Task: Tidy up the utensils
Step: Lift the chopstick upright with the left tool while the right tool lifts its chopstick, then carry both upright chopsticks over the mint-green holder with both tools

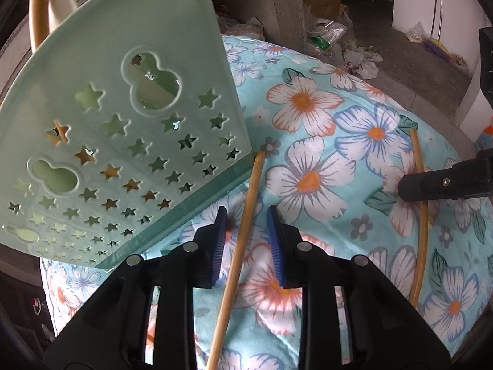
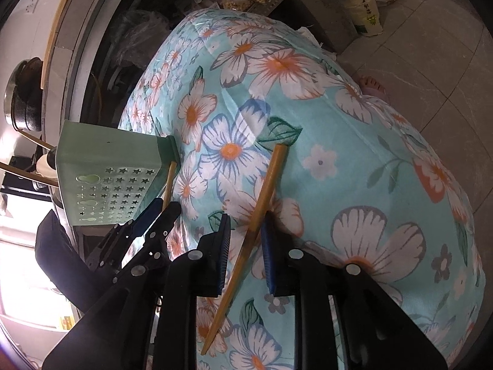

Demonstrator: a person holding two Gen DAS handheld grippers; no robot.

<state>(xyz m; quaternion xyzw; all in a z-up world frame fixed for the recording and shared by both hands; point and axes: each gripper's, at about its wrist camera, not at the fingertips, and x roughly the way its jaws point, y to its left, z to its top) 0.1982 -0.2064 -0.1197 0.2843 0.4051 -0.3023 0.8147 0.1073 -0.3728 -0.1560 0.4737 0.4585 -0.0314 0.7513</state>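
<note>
Bamboo, two chopsticks, both loose on a flowered cloth over a desk.

Left wrist view. Left tongs (image 1: 246, 246): jaws part-way in, straddling chopstick A (image 1: 243, 237); a gap shows on each side of the stick, so the blue pads (image 1: 275, 240) do not press it: open around it, not gripping. Chopstick A runs from below the tongs forward, its far tip just beside the base of the holder (image 1: 123, 141). Holder: pale green plastic, star cut-outs, ahead and left of the tongs; a stick shows through one star hole, and utensil handles rise above its rim. Chopstick B (image 1: 420, 215) lies well right of the tongs, under the tip of the right tongs (image 1: 431, 185).

Right wrist view. Right tongs (image 2: 246, 246): jaws either side of chopstick B (image 2: 262, 200), clearance visible at both pads; open, nothing held. Cloth (image 2: 339, 154) beneath. Holder (image 2: 107, 169) ahead and far left of these tongs, left tongs (image 2: 154, 212) beside it.

Status, judged: some utensils already stowed; two chopsticks outstanding. Each needs closing on, lifting, dropping into the holder.
</note>
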